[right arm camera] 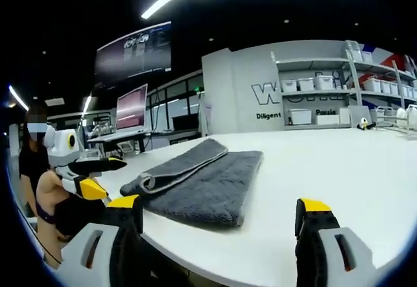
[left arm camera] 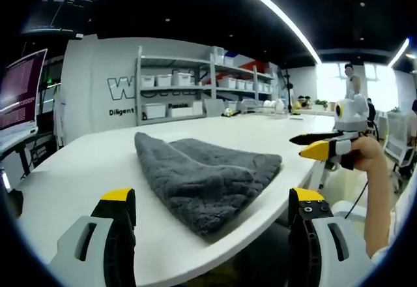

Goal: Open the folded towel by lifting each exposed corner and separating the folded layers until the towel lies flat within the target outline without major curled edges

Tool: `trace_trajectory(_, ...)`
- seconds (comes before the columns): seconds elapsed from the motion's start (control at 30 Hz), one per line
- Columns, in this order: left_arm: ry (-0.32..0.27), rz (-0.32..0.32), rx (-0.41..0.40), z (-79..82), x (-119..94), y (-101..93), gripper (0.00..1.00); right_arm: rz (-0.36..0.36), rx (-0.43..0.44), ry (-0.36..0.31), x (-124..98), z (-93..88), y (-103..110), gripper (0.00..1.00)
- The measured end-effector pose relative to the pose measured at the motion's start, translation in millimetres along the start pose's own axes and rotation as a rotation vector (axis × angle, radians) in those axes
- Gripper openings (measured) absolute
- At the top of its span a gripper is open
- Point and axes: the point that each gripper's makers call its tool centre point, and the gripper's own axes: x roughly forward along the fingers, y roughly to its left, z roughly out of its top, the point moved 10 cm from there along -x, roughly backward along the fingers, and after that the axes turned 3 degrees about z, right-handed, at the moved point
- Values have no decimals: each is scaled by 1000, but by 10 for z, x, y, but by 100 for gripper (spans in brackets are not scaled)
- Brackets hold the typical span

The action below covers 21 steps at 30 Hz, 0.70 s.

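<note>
On the white counter [left arm camera: 85, 163] near its front edge lies the folded grey towel [left arm camera: 205, 176]. Both the left hand-held gripper [left arm camera: 212, 212] and the right hand-held gripper [right arm camera: 218, 218] gape wide, empty. Best to pinch only the top layer's corner, lifting slowly.

Both hand-held grippers hovering with jaws apart, holding nothing.

In the left gripper view, the left hand-held gripper [left arm camera: 214, 212] is showing its two yellow-tipped jaws rising from the bottom, spread wide with nothing between them. The right hand-held gripper [left arm camera: 311, 145] is coming in from the right of that view, held by a bare hand [left arm camera: 366, 151] and forearm, its yellow-and-black jaws pointing left with a narrow gap between them. In the right gripper view, the right hand-held gripper [right arm camera: 217, 214] is likewise standing wide open and empty, while the left hand-held gripper [right arm camera: 103, 176] is entering from the left, gripped by the person's other hand [right arm camera: 51, 186], jaws pointing right and slightly parted.
</note>
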Motion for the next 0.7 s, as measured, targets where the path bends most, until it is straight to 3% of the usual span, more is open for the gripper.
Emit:
trace_trajectory(0.33, 6, -36, 41, 30, 108, -140, 93, 4, 3, 3, 8, -4, 0, 99)
trace_trajectory(0.7, 11, -55, 153, 53, 262, -379, 87, 6, 4, 10, 15, -13, -1, 99)
